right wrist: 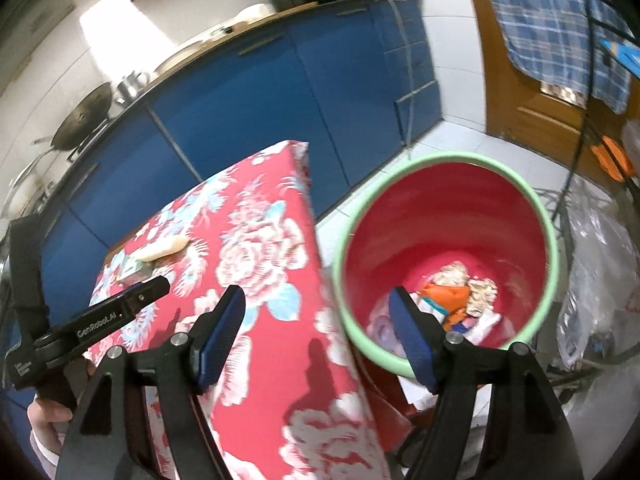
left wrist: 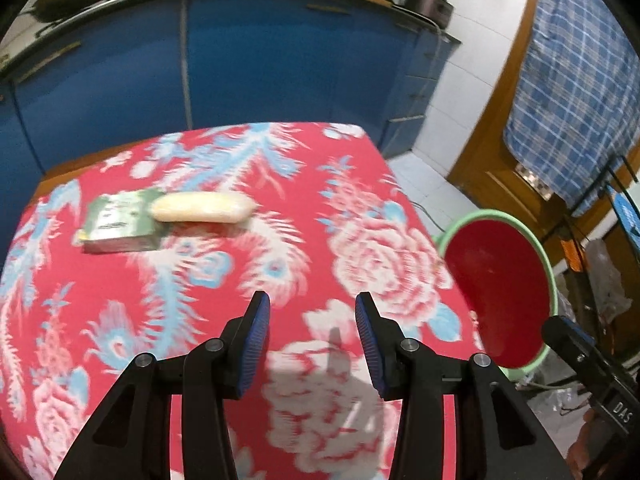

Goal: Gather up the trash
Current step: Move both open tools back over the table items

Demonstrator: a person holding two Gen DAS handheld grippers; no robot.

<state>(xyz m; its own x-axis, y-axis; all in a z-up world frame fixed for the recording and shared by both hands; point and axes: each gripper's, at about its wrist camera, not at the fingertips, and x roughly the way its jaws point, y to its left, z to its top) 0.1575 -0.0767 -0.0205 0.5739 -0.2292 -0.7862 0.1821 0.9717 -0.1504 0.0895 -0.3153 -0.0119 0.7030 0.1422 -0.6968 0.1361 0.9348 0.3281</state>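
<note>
Trash (right wrist: 460, 300) fills the red bin (right wrist: 552, 240) beside a floral table (left wrist: 360, 200); both grippers (left wrist: 312, 344) (right wrist: 320, 336) gape empty.

**Two wrist fisheye views over one table corner**

Left wrist view: taken from above the near edge of the table (left wrist: 120, 300), looking steeply down and forward between the left gripper (left wrist: 313, 314) fingers toward the far edge and the blue cabinets (left wrist: 260, 60) behind; the bucket (left wrist: 554, 280) appears past the right edge.

Right wrist view: taken beside the table's right edge, tilted, looking down between the right gripper (right wrist: 318, 312) fingers into the bucket (right wrist: 556, 248), close above its rim.

Shared field: the table's right part and far right corner (right wrist: 296, 146), the bucket, the cabinets, and each other's gripper at the frame margin.
</note>
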